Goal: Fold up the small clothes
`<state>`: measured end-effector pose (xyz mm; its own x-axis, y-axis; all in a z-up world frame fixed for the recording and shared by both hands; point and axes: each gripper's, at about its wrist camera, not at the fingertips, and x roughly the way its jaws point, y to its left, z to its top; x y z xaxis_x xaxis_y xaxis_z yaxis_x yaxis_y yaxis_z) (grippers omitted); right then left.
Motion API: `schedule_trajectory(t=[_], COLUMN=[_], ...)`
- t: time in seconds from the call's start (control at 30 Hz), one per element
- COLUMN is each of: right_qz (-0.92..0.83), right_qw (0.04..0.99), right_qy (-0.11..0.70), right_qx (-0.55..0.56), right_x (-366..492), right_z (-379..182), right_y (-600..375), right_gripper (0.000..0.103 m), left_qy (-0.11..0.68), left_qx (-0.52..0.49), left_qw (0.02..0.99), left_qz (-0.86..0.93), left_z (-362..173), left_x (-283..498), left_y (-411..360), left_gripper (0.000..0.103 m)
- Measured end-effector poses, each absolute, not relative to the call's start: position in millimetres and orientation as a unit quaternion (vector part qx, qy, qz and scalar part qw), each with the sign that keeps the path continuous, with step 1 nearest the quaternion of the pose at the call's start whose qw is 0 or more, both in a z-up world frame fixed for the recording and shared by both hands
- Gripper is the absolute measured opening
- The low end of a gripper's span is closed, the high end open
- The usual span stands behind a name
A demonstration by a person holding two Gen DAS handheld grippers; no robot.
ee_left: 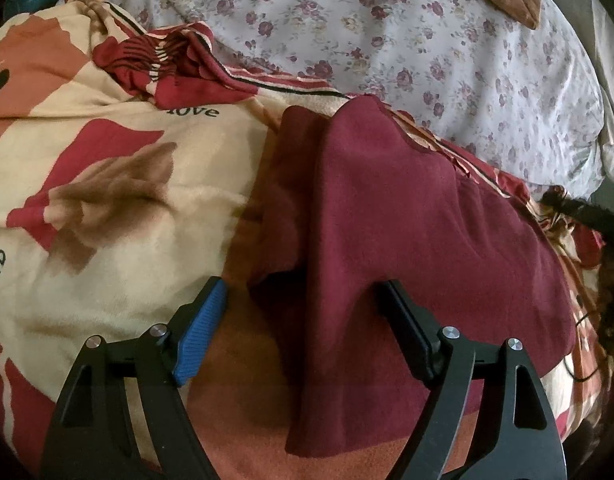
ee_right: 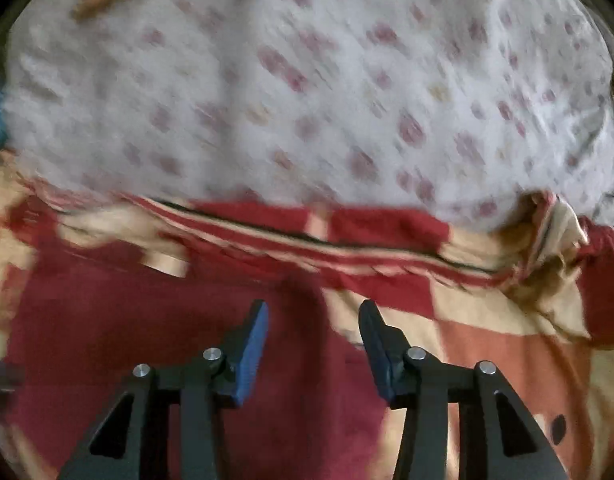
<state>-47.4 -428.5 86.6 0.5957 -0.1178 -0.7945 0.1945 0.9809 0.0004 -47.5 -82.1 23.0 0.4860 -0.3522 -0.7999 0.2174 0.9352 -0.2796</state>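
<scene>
A maroon garment is laid rumpled on a cream-and-red blanket, a raised fold running between the spread fingers of the left gripper, which is wide open with nothing clamped. The right gripper is parted too, empty, over maroon cloth; view blurred. A floral sheet is seen beyond.
</scene>
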Motion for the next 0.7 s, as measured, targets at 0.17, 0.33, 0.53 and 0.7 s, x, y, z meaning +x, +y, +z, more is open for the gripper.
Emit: schedule_trajectory(t=[0.17,0.33,0.53,0.7], right_qz=[0.049,0.100,0.111,0.083], right_qw=[0.889,0.877,0.865,0.857], right_qy=[0.453,0.470,0.483,0.504], right_qx=[0.050,-0.017,-0.078,-0.068], right_x=[-30,2,48,83], right_z=[86,75,49,28], right_y=[-340,-248,-191,-182], right_gripper=[0.045,0.045,0.043,0.043], left_qy=[0.479,0.478,0.482,0.486], left_qx=[-0.069,-0.067,-0.069,-0.077], left_qw=[0.859,0.859,0.856,0.852], left_qz=[-0.165,-0.169,-0.175,-0.178], left_z=[23,22,22,22], left_x=[-48,-49,-47,-45], left_y=[-82,-81,-80,-79], left_gripper=[0.080,0.080,0.080,0.080])
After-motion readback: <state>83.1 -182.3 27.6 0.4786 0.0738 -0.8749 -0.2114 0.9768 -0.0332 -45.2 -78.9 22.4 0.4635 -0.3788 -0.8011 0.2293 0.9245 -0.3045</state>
